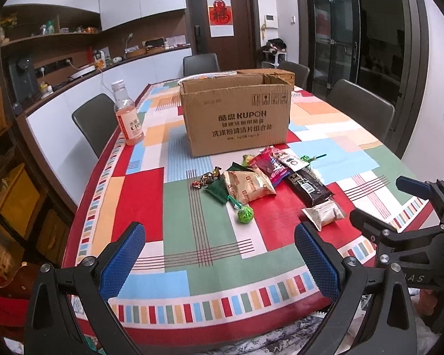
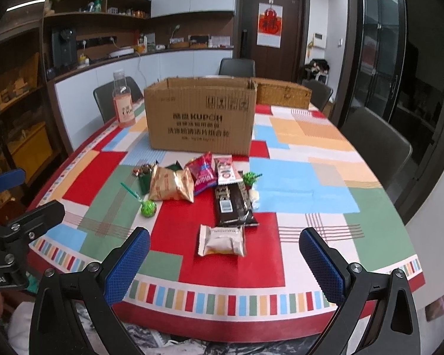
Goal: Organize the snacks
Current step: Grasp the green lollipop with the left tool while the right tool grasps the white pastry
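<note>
Right wrist view: snacks (image 2: pixel 204 189) near table (image 2: pixel 310 177) edge.

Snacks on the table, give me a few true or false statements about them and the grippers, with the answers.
1. Both grippers are open and hold nothing. True: left gripper, right gripper.
2. The snacks are already in the box. False: they lie on the table in front of it.
3. The bottle stands upright. True.
4. The box is closed. False: its top is open.
5. The white packet lies nearest the right gripper. True.
</note>
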